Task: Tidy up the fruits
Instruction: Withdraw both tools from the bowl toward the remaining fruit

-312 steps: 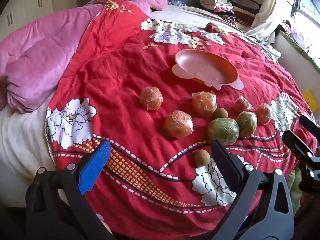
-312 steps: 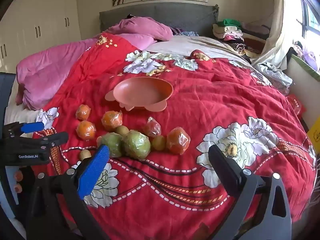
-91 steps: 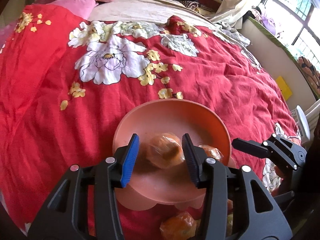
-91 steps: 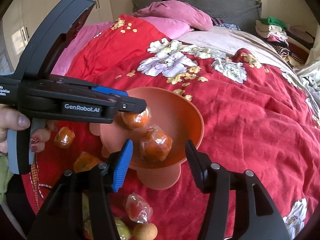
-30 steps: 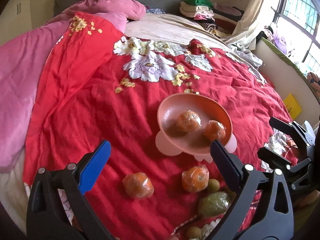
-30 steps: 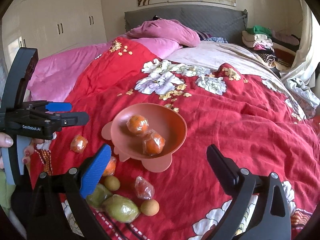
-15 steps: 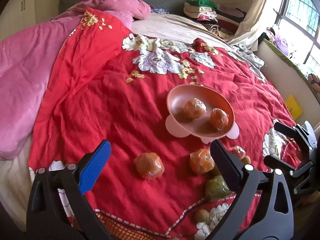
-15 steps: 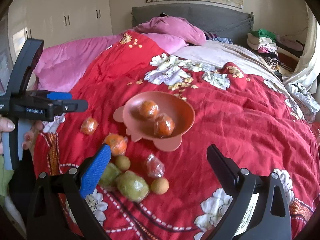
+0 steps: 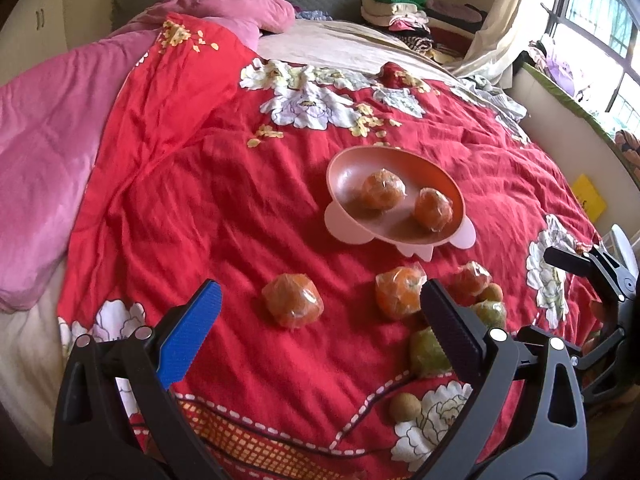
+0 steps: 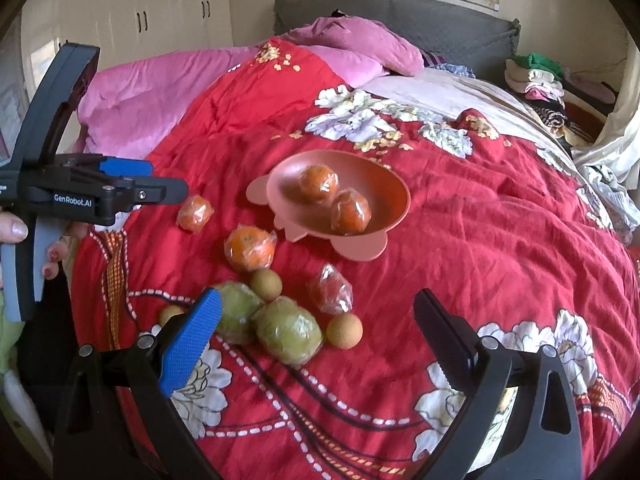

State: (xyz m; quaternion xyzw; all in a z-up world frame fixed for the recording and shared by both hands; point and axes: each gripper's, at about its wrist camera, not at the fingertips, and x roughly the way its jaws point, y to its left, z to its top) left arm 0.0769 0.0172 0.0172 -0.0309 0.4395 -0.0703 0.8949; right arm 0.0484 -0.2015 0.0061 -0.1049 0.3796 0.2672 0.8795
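Note:
A pink bowl (image 9: pixel 344 184) (image 10: pixel 396 196) sits on the red bedspread and holds two wrapped oranges (image 9: pixel 382 189) (image 10: pixel 351 210). Loose fruit lies in front of it: wrapped oranges (image 9: pixel 292 299) (image 10: pixel 250 249), a small wrapped red fruit (image 10: pixel 331 290), two wrapped green fruits (image 10: pixel 289 335) and small round brown fruits (image 10: pixel 345 330). My left gripper (image 9: pixel 320 330) is open and empty, above the bedspread just before a loose orange. My right gripper (image 10: pixel 320 330) is open and empty, hovering over the green fruits. The left gripper also shows in the right wrist view (image 10: pixel 132 184).
The red floral bedspread (image 9: pixel 200 200) covers a bed with a pink quilt (image 9: pixel 40 128) at the left and a grey headboard (image 10: pixel 440 16). Folded clothes (image 10: pixel 536 76) are piled at the far right. A window (image 9: pixel 600 20) is beyond the bed's right side.
Both grippers have pulled back from the bowl and dropped lower toward the loose fruit. Both stay open and empty. The two oranges remain in the bowl.

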